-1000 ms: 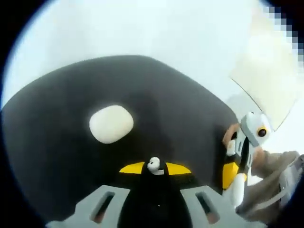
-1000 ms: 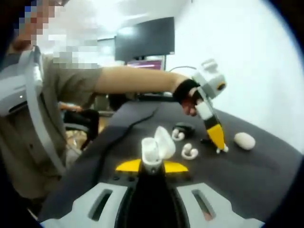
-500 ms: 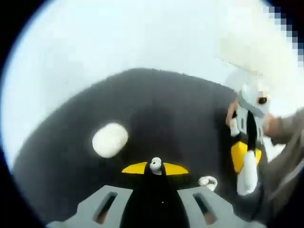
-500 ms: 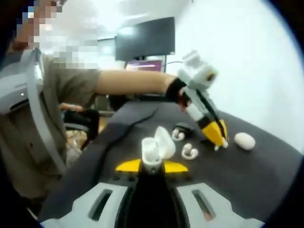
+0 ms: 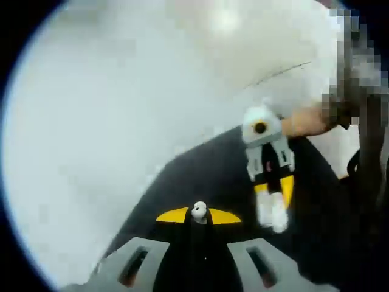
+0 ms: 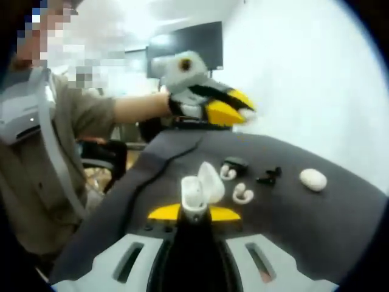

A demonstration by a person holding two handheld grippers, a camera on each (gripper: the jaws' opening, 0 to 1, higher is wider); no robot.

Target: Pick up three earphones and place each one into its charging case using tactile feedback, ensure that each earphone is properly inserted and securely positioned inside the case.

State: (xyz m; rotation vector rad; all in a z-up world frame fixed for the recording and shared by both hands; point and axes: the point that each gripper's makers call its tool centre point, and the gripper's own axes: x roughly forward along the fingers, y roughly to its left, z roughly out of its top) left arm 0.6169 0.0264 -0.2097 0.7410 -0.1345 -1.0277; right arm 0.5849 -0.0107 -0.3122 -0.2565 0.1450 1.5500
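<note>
- Gripping a small white earbud (image 5: pixel 199 212) between closed yellow-tipped jaws, the left gripper (image 5: pixel 199 216) is raised above the edge of the dark grey cloth-covered table (image 5: pixel 206 176); in the right gripper view, the same left gripper (image 6: pixel 234 111) is held out in the air over the far side of the table by a person's bare forearm (image 6: pixel 137 106).
- The right gripper (image 6: pixel 194 214) is clamped on an open white flip-lid charging case (image 6: pixel 198 190), lid tipped up and the cavity facing the left gripper.
- Lying loose on the cloth beyond the case are a white ear-hook earphone (image 6: pixel 243 194), a small dark case with a white earphone at its near side (image 6: pixel 233 166), a small black earphone (image 6: pixel 268 177) and, well apart to the side, a closed white oval pebble-shaped case (image 6: pixel 313 179).
- Judged from this, the earbud is in transit and not yet seated.
- The grip on the earbud looks shallow, right at the jaw tips, so it could twist or drop onto the cloth during the carry.
- Arriving misaligned with the cavity would leave the earbud perched on the rim rather than seated.
- Pushing down hard could tip or slide the case within the right gripper's hold.
</note>
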